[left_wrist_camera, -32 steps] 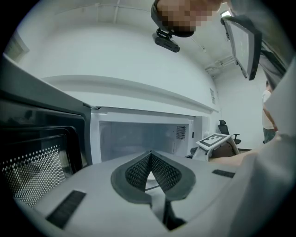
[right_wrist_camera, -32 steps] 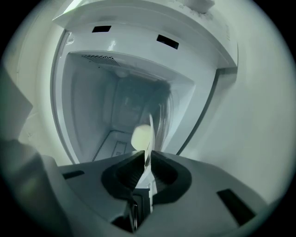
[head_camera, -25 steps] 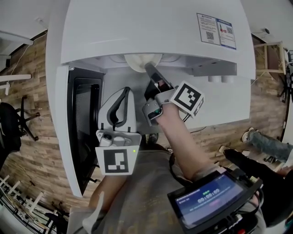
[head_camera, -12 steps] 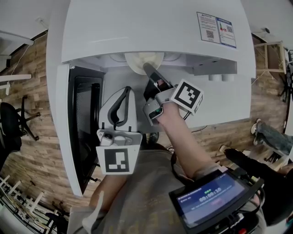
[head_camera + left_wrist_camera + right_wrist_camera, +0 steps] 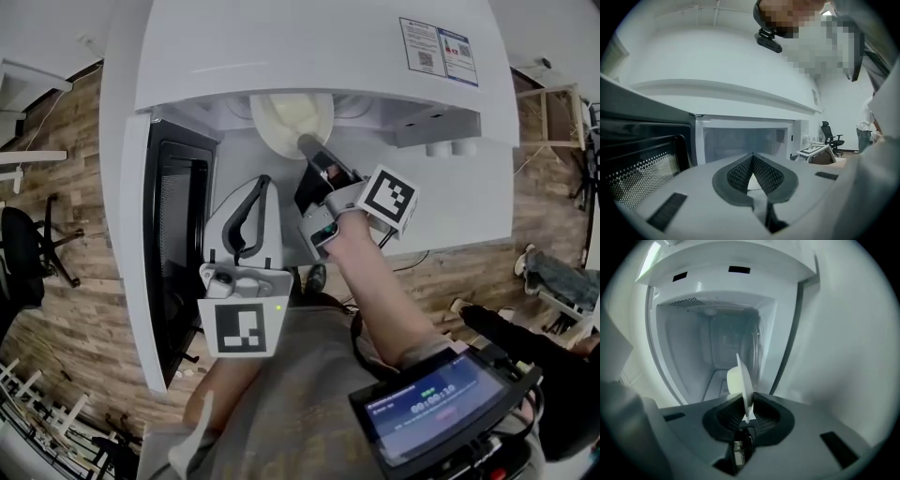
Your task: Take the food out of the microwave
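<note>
The white microwave [image 5: 309, 47] stands open, its dark door [image 5: 173, 253] swung out to the left. A white plate [image 5: 291, 117] pokes out of the cavity's mouth. My right gripper [image 5: 305, 142] is shut on its near rim. In the right gripper view the jaws have just been closing, and the plate [image 5: 740, 380] stands edge-on between the pads of my right gripper [image 5: 747, 411]. My left gripper [image 5: 260, 185] hangs shut and empty before the opening, left of the right one. In the left gripper view its tips [image 5: 753, 157] meet in front of the cavity [image 5: 740, 140].
A label [image 5: 438, 52] sits on the microwave's top. A screen device [image 5: 441, 403] hangs at my chest. An office chair [image 5: 19, 253] stands on the wooden floor at the left, and another person's legs [image 5: 553, 281] show at the right.
More of the plate now shows beyond the microwave's top edge, nearer to me. The right gripper stays at the plate's near rim. The left gripper has kept still.
</note>
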A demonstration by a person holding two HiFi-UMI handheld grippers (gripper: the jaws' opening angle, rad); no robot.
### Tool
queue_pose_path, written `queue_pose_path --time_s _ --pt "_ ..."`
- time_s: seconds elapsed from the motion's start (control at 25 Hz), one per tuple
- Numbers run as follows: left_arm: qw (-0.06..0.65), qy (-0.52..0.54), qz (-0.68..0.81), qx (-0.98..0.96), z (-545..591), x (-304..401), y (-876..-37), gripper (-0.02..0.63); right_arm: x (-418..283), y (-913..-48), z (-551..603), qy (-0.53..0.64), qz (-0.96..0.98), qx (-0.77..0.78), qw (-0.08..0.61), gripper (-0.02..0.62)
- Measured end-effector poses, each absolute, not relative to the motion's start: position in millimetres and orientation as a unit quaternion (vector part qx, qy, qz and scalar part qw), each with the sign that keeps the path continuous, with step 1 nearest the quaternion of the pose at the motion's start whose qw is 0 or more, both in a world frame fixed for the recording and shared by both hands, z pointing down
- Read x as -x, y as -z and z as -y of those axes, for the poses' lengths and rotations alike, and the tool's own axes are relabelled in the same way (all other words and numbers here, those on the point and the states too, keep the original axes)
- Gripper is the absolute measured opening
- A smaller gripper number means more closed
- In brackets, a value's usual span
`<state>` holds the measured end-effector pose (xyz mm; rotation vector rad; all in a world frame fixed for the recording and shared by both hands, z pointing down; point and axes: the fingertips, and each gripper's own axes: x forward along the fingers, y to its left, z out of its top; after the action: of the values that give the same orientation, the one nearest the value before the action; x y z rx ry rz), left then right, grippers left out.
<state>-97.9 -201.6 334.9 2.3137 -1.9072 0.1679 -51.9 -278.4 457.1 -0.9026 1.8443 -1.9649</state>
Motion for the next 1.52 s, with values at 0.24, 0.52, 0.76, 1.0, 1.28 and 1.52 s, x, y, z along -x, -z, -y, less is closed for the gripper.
queue_pose_path --time_s 0.24,0.52,0.76,1.0,1.28,1.52 --pt "0.062 -0.056 0.635 -0.768 186.0 95.0 -327.8 0.006 45.0 -449.9 260.6 0.69 -0.635 0.308 0.161 0.035" --pt "0.051 -0.044 0.631 -0.773 164.3 78.5 -313.9 0.006 27.9 -433.5 234.0 0.687 -0.637 0.312 0.156 0.031" --pt "0.049 -0.042 0.619 -0.783 137.9 49.5 -311.5 0.006 -6.3 -438.1 198.6 0.69 -0.627 0.329 0.152 0.031" --pt "0.044 -0.033 0.594 -0.803 115.7 12.7 -309.6 0.006 -46.2 -447.5 162.5 0.685 -0.618 0.356 0.151 0.031" --pt "0.044 -0.033 0.566 -0.822 92.7 -24.7 -314.9 0.006 -87.3 -460.6 128.6 0.681 -0.604 0.383 0.157 0.029" --pt "0.045 -0.026 0.548 -0.835 83.9 -47.1 -316.8 0.006 -116.4 -471.3 112.7 0.68 -0.588 0.407 0.163 0.029"
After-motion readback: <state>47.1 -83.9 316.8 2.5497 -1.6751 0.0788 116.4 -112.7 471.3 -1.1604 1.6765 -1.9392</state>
